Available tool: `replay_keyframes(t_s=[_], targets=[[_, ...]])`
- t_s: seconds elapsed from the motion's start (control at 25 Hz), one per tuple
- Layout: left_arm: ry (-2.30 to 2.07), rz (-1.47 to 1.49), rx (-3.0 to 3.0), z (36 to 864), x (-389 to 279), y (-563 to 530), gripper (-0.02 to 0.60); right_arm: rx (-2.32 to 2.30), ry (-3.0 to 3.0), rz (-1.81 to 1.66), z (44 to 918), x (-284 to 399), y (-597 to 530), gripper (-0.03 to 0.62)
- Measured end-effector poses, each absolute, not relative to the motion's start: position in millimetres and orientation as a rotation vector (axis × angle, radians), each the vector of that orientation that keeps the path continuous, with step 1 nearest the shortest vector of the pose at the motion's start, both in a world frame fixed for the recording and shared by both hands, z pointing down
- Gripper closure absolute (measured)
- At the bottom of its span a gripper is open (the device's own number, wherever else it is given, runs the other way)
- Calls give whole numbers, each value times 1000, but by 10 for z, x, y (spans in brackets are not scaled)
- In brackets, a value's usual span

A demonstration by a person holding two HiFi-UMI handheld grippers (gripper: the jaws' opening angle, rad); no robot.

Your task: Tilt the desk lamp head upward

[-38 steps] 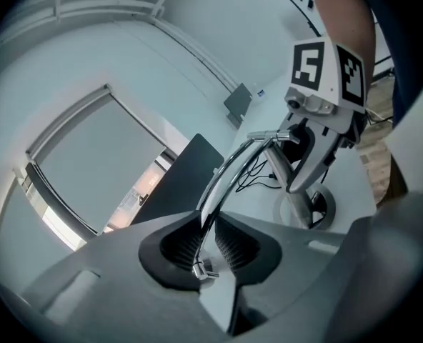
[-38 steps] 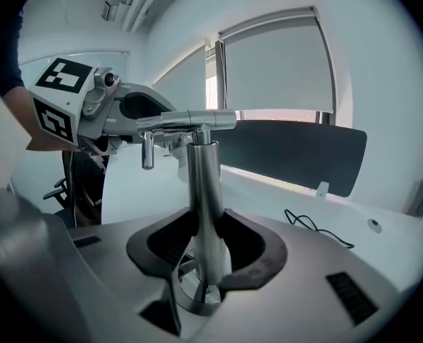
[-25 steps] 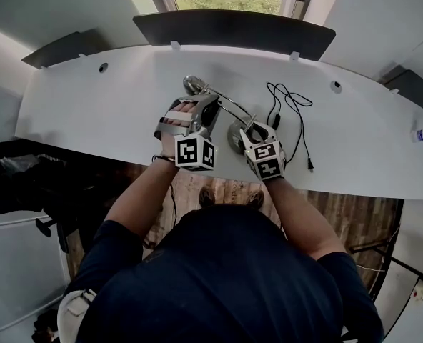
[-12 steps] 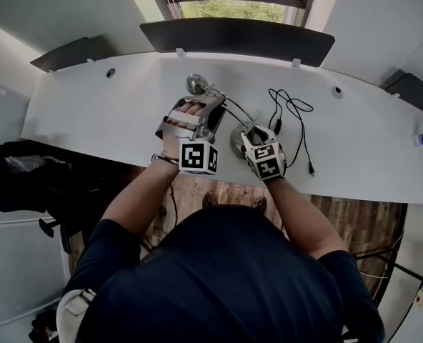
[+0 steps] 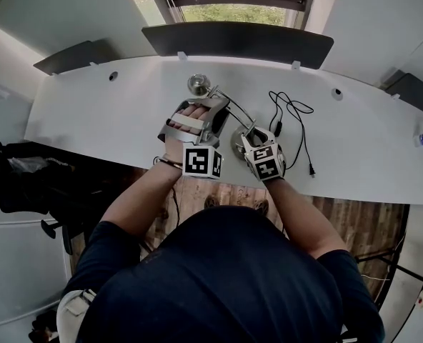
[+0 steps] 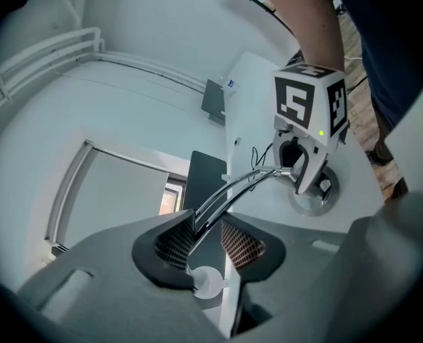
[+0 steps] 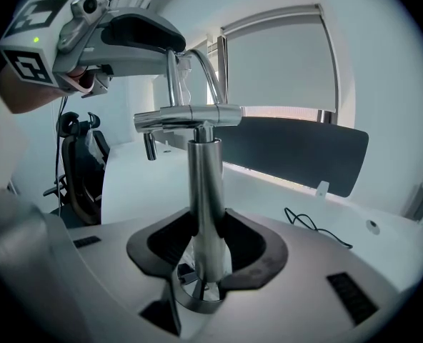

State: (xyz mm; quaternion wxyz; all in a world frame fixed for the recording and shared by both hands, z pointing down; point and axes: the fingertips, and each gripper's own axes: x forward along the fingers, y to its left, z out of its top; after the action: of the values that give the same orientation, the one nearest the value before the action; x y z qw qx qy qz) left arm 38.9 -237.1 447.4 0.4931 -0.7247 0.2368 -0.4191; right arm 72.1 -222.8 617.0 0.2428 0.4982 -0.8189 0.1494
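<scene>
A chrome desk lamp stands on the white desk [image 5: 97,113], with its round base [image 5: 236,141] near the front edge. Its small head [image 5: 196,84] lies farther back. My left gripper [image 5: 199,117] is around the lamp's curved arm rods [image 6: 222,195]; its jaws are opening, and the ribbed pads [image 6: 244,246] stand a little off the rods. My right gripper [image 7: 206,245] is shut on the upright post [image 7: 206,191], just above the base. In the left gripper view the right gripper [image 6: 306,166] shows at the post.
A black cable [image 5: 291,114] lies in loops right of the lamp, its plug near the front edge. A dark screen panel [image 5: 236,40] runs along the desk's back under the window. A small bottle [image 5: 421,138] sits far right. A chair [image 7: 79,166] stands left of the desk.
The view has shifted slightly. Both grippers stay where they were on the lamp, and the lamp head sits in the same place.
</scene>
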Motion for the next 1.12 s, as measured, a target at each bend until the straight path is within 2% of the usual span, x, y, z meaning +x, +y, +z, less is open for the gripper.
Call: replay_keyframes(t_s=[0.56,1.12], targets=[[591,-968,-1715,4477,376,-2369,465,1324,-2279,244,6010,736,-2203,441],[744,-877,-1904,4304,140,-2260,465,1320,-2351,311,5697,719,-1597,442]])
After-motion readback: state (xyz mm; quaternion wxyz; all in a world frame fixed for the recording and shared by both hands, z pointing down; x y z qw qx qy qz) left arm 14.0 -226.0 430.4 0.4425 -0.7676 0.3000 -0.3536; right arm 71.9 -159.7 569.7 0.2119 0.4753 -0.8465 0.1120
